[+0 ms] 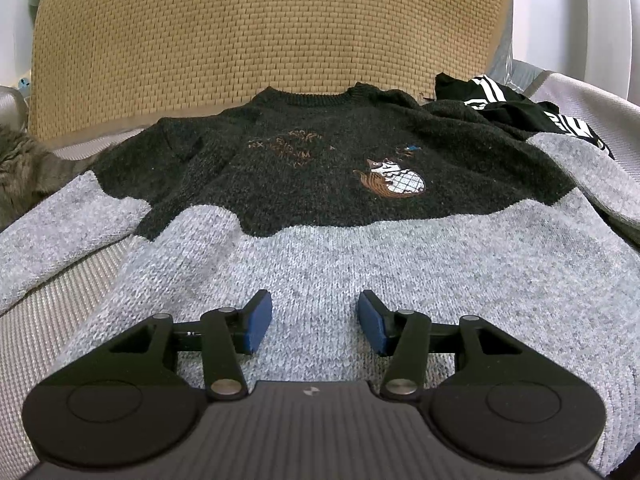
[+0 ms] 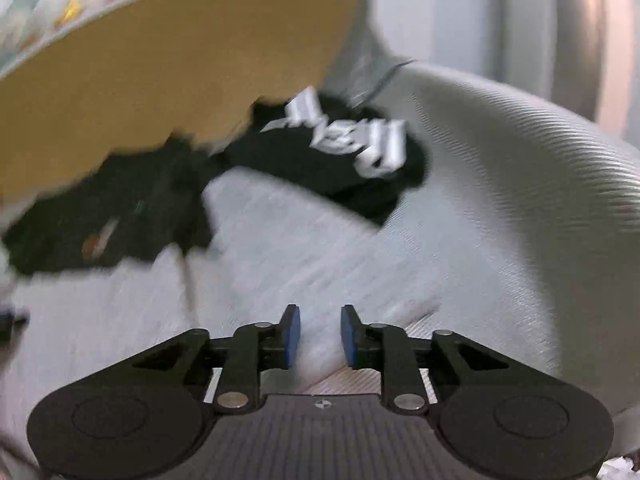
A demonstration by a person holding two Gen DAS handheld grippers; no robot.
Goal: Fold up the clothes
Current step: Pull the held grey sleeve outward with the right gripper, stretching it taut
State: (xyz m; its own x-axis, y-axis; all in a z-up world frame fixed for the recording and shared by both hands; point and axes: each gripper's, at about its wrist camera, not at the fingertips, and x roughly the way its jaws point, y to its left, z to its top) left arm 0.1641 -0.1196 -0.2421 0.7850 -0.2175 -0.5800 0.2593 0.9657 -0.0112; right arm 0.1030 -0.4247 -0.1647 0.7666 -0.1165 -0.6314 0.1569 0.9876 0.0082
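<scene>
A knitted sweater point(image 1: 320, 184) lies spread out flat, dark charcoal across the chest with an embroidered animal, light grey below and on the sleeves. My left gripper point(image 1: 315, 308) hovers over its grey lower part, open, with nothing between its blue pads. The right wrist view is blurred. It shows the same sweater point(image 2: 280, 248) from the right side, its dark part at the left. My right gripper point(image 2: 320, 320) stands over the sweater's grey edge with its jaws apart, and no fabric is pinched between them.
A black garment with white lettering point(image 1: 520, 108) lies crumpled beyond the sweater's right shoulder point(image 2: 340, 152). A tan woven cushion point(image 1: 260, 40) stands upright behind. Ribbed grey upholstery point(image 2: 520, 200) spreads to the right. Something grey and furry point(image 1: 20, 168) sits at the far left.
</scene>
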